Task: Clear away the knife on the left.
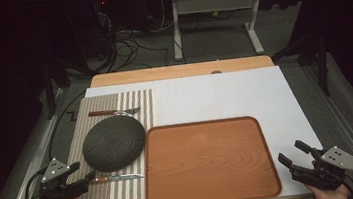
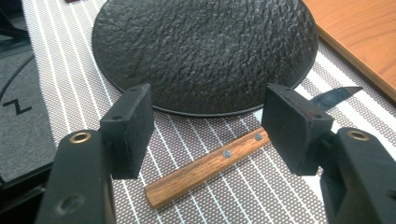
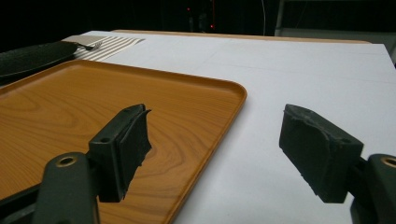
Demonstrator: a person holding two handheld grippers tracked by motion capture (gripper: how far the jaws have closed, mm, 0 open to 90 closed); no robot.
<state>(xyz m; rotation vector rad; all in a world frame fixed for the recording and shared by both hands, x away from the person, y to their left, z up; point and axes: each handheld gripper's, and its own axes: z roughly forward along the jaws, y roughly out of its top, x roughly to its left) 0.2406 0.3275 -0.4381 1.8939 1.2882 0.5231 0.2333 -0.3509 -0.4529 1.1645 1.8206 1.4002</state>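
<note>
the left claw [image 1: 83, 172] is at the near left corner of the worktop [image 1: 244, 92], over the striped mat [image 1: 120, 194], with its jaws spread wide and nothing between them. in the left gripper view the knife [image 2: 205, 165] lies on the mat just under the gap, its wooden handle between the two jaws but below them, not touched by either. the blade runs on behind one jaw toward the tray [image 2: 359, 37].

from above, the knife [image 1: 115, 178] lies parallel to the near edge, handle toward the left claw, blade tip close to the tray's left rim. the dark plate [image 1: 113, 142] sits just beyond it on the mat; the knife is beside the plate's near rim, whether touching it i cannot tell. a fork [image 1: 114, 112] lies at the far side of the plate, toward the mat's far edge, apart from the plate.

the wooden tray [image 1: 152, 167] sits at the middle of the near edge, its left rim on the mat's right edge.

the right claw [image 1: 292, 154] is at the near right corner, just off the tray's right rim, over the white sheet. its jaws are also wide apart and empty; in the right gripper view one jaw hangs over the tray's corner [image 3: 233, 95], the other over the white surface.
</note>
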